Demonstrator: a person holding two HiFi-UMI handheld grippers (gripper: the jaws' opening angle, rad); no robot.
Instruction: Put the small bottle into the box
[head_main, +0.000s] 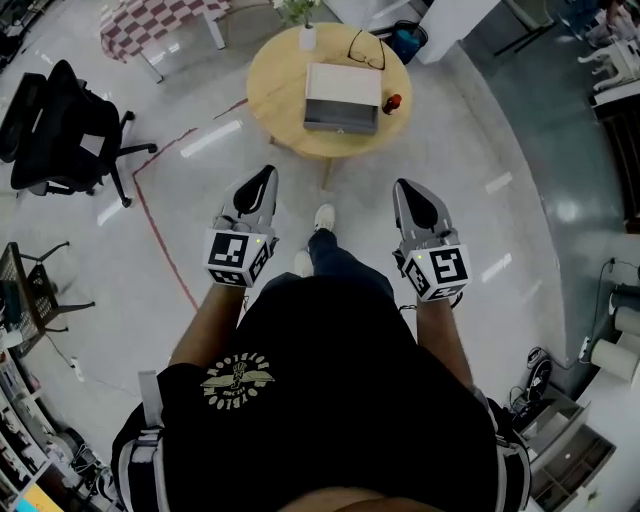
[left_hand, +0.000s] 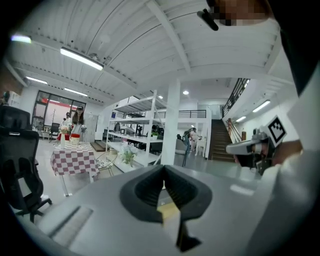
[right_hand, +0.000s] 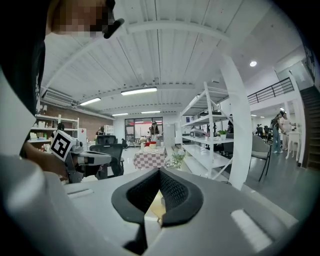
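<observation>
Round table (head_main: 275, 100) on grey floor | bottle (head_main: 392, 103) stood on it just right of box (head_main: 342, 97), seemingly upright | lay well ahead of both grippers, almost in line with right gripper (head_main: 402, 187), the nearer | left gripper (head_main: 267, 173) and right both closed, empty

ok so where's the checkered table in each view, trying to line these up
Head view: the checkered table is at the top left edge, partly cut off.
Left gripper view: left of centre, at mid height.
Right gripper view: near the centre, small and far off.
Shared landmark: the leafy plant stands just right of it in all three.
</observation>
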